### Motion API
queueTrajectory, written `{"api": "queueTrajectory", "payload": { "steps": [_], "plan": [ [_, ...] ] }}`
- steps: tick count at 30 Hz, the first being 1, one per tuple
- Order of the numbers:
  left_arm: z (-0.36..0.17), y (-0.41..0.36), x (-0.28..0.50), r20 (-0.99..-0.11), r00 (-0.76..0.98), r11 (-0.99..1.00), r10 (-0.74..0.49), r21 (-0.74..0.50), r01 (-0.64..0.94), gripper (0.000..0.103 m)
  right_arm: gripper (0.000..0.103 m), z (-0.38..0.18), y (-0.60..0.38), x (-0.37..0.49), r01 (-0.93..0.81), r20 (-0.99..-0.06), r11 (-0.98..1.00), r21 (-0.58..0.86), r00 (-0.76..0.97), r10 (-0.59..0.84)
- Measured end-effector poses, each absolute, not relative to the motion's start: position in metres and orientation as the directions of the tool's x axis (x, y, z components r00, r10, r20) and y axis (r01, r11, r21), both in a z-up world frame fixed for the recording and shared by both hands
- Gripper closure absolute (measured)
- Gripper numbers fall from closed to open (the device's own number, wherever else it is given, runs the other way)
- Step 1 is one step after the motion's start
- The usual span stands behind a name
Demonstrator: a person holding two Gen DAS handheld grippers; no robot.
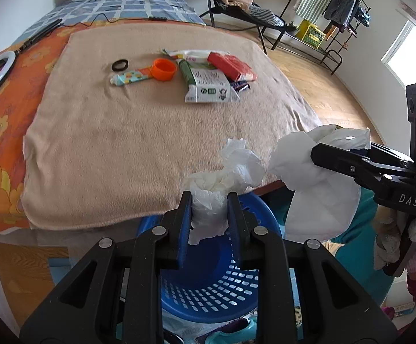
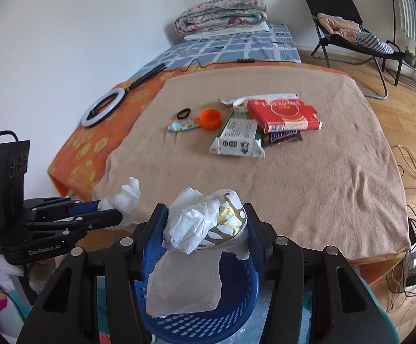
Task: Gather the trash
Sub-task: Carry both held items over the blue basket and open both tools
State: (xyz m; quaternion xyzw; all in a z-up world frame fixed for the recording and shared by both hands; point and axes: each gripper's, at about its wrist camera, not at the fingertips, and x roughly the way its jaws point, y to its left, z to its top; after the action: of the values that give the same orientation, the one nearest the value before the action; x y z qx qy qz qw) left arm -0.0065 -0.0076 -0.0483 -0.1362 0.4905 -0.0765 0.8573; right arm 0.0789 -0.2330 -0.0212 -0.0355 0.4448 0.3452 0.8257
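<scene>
Crumpled white tissue (image 1: pixel 210 212) and paper wad (image 2: pixel 205 223) above blue basket (image 2: pixel 196 324).

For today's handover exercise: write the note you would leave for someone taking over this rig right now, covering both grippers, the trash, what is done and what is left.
Left gripper: shut on a crumpled tissue, above the blue basket.
Right gripper: shut on a white-and-gold paper wrapper, also over the basket.
Done: both pieces lifted off the bed.
Left: drop both in the basket, then collect the rest on the beige blanket: milk carton, red box, chocolate bar wrapper, orange cap, small tube, black ring, white packet.
</scene>
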Motion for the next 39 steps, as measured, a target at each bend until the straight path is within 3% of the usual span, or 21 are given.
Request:
{"api": "queueTrajectory", "payload": {
  "steps": [15, 19, 23, 39],
  "plan": [
    [-0.129, -0.009, -0.027, -0.898, 0.341, 0.947, -0.279, -0.315, -0.057, 0.08, 0.051, -0.107, -0.23, 0.042, -0.576, -0.863, 0.785, 0.225, 0.256, 0.435],
    [-0.135, -0.012, -0.026, -0.905, 0.322, 0.95, -0.278, -0.31, -0.049, 0.079, 0.049, -0.119, -0.228, 0.04, -0.576, -0.879, 0.791, 0.207, 0.245, 0.409],
    [-0.138, -0.017, -0.025, -0.914, 0.305, 0.955, -0.266, -0.293, -0.045, 0.062, 0.047, -0.125, -0.227, 0.041, -0.576, -0.888, 0.795, 0.193, 0.241, 0.391],
    [-0.14, -0.015, -0.023, -0.919, 0.304, 0.96, -0.25, -0.276, -0.048, 0.062, 0.039, -0.131, -0.232, 0.047, -0.547, -0.901, 0.816, 0.185, 0.238, 0.363]
  ]
}}
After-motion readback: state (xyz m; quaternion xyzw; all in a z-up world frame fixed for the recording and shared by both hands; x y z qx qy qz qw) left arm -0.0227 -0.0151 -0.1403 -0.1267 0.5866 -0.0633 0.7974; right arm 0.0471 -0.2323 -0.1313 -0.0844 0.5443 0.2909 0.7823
